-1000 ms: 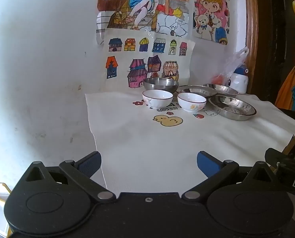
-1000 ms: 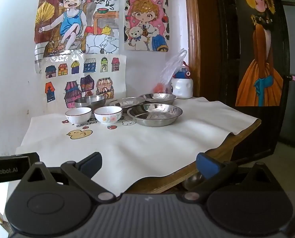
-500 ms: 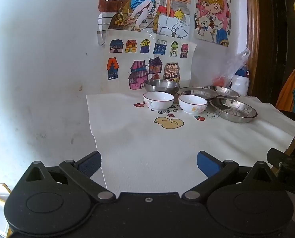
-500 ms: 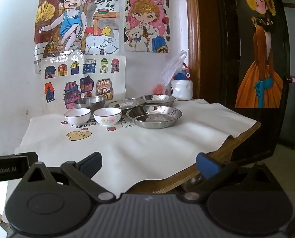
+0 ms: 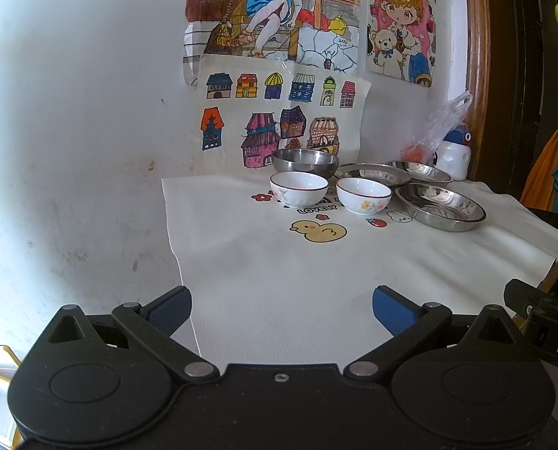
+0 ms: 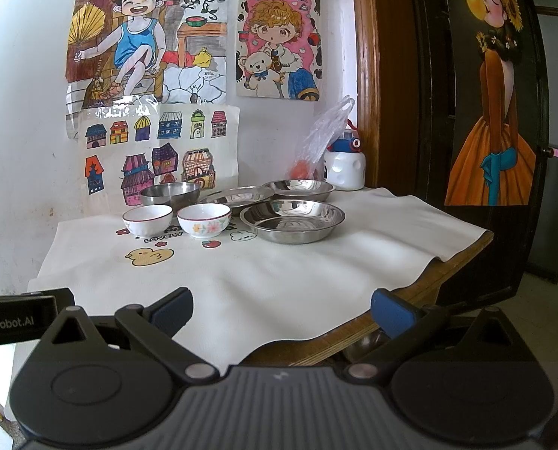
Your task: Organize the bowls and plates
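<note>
We hold the left gripper (image 5: 280,305) and right gripper (image 6: 282,305) with jaws spread wide, grasping nothing. At twelve o'clock on the table (image 6: 410,296), ceramic bowls (image 6: 203,219) look fragile, steel plates (image 6: 292,219) slippery; we'd pinch rims.

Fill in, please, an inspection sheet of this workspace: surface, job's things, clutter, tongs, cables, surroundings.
Surface: table under a white cloth with a duck print.
Job's things: two white bowls side by side; steel bowl behind them; three steel plates, none stacked.
Clutter: white bottle and plastic bag at the back.
Tongs: left tongs and right tongs both open, empty, at the cloth's near edge.
Cables: nothing seen.
Surroundings: drawings on the wall; wooden door frame at the right.
</note>
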`<action>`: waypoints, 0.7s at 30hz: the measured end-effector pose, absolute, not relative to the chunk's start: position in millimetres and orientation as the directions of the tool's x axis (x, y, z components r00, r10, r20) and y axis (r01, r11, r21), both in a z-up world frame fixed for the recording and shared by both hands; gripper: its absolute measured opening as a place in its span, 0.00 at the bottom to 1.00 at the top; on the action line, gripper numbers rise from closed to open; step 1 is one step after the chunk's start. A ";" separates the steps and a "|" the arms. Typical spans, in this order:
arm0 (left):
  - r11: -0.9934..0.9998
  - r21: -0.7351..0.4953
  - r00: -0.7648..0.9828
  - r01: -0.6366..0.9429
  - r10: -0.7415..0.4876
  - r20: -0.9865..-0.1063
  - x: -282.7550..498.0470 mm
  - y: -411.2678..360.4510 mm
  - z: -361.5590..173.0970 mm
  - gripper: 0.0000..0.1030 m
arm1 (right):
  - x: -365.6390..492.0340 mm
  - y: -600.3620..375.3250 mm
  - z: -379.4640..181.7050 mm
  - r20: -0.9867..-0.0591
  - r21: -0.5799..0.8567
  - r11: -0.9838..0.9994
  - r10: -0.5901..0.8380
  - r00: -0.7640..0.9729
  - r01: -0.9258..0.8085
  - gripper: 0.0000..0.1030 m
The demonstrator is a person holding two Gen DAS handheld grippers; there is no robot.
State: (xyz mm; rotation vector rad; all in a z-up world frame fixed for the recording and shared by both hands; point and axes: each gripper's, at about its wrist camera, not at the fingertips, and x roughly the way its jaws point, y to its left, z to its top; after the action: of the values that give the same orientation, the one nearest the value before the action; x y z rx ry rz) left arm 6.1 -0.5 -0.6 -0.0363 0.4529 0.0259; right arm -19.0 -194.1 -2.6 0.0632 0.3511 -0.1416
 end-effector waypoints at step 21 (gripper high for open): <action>0.999 -0.032 0.898 -0.031 0.014 -0.440 6.0 -0.3 -1.2 0.99 | -19.3 -193.1 -2.5 -0.348 0.032 0.988 -0.130 0.928 0.150 1.00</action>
State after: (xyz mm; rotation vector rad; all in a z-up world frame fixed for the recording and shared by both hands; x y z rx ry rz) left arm 6.0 -0.3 -1.2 -0.0381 0.4556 0.0229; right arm -19.3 -193.1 -2.5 0.0588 0.3525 -0.1435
